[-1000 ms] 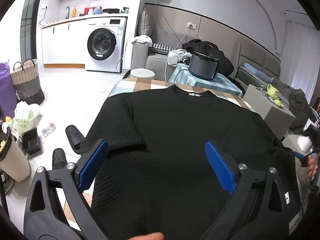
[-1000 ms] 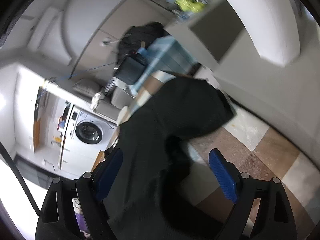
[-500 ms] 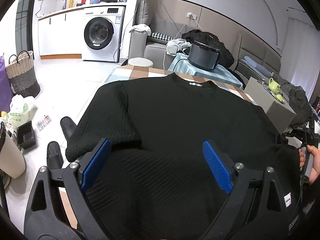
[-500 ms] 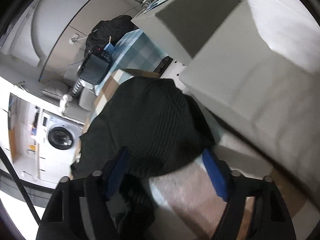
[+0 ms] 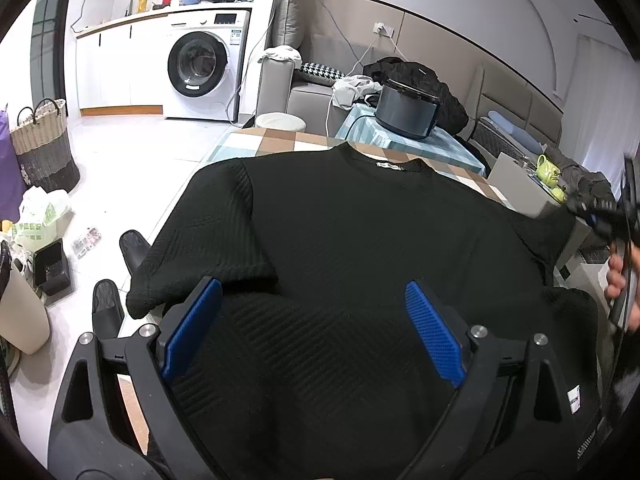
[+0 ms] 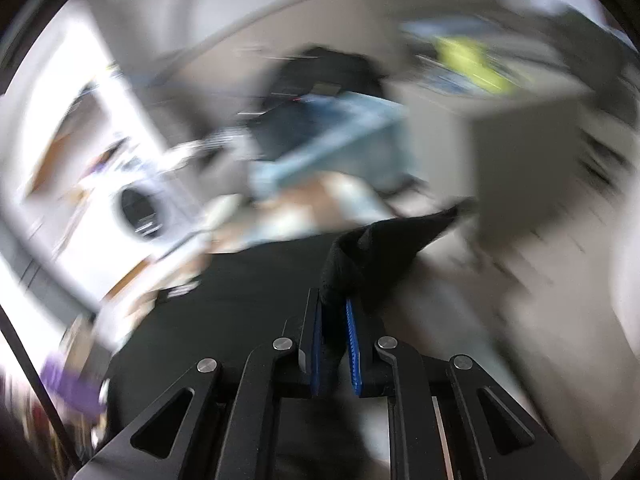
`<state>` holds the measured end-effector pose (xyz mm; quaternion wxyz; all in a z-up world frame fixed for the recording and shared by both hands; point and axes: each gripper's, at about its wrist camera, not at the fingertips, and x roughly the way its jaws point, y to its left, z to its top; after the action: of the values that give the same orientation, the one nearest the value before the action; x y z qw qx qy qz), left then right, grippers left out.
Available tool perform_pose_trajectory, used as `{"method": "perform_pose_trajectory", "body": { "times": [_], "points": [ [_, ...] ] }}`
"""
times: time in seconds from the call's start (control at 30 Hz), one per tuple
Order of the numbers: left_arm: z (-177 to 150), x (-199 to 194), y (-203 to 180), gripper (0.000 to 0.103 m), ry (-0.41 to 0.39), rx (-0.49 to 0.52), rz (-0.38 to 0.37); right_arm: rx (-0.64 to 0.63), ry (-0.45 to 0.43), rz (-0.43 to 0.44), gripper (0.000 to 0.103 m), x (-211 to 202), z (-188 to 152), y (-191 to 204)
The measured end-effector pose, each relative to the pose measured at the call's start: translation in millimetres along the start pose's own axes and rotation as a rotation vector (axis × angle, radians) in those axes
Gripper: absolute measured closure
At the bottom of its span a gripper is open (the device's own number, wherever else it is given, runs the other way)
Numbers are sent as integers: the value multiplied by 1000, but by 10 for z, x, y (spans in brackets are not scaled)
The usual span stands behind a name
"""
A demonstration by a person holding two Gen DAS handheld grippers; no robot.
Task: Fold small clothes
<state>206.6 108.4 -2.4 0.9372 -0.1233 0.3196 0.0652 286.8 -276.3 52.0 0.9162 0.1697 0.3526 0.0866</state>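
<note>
Checked-cloth table [image 5: 280,142] carries black ribbed knit short-sleeved top [image 5: 360,240], spread flat, collar away, one sleeve already folded in. Left hand-held gripper [image 5: 314,332] hovers above hem, blue pads apart, likely steadying. Right hand-held gripper [image 6: 334,344] clamps other sleeve [image 6: 380,256], lifted, probably for folding inward.

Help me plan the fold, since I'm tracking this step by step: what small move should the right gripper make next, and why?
Probably carry the pinched sleeve inward across the black top. The right gripper is shut on a bunched fold of that fabric, lifted off the table, while the left gripper hangs open over the hem, holding nothing. The other sleeve lies flat beside the body, so folding this one first looks sensible.
</note>
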Motion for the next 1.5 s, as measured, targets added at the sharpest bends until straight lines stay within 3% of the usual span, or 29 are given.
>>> {"method": "perform_pose_trajectory", "body": {
  "times": [0.07,0.13,0.2,0.27,0.53,0.7,0.77,0.87,1.1,1.17,1.23,1.27,1.3,1.33,1.5],
  "points": [
    [-37,-79,26,11,-7,-1,3,-128,70,137,92,121,-24,436],
    [-52,-125,31,11,-15,-2,12,-211,167,194,91,264,-144,720],
    [-76,-182,80,10,-19,-10,24,-254,229,197,85,382,-291,870],
    [-93,-212,148,10,-23,-36,48,-233,282,206,59,450,-413,859],
    [-109,-213,608,9,-9,-157,95,-89,370,123,58,473,-674,571],
    [-132,-131,993,10,40,-301,74,-43,318,152,47,207,-822,567],
    [-170,-62,1144,18,69,-375,73,-17,297,175,47,79,-889,611],
    [-264,1,1346,33,106,-489,2,26,269,225,41,-98,-995,660],
    [-315,234,1606,35,151,-602,-35,48,286,252,39,-233,-1172,730],
    [-287,354,1637,45,165,-616,-23,65,285,254,39,-222,-1188,703],
    [-231,485,1647,74,167,-634,-10,80,280,250,39,-239,-1205,670],
    [-213,519,1664,82,158,-640,-7,90,270,247,39,-263,-1217,651],
    [-137,589,1627,93,154,-641,-4,99,266,245,39,-278,-1227,623],
    [-65,624,1600,97,135,-627,17,112,260,242,39,-299,-1240,598],
    [446,634,1174,100,-12,-405,100,133,249,227,39,-386,-1295,520]
  ]
}}
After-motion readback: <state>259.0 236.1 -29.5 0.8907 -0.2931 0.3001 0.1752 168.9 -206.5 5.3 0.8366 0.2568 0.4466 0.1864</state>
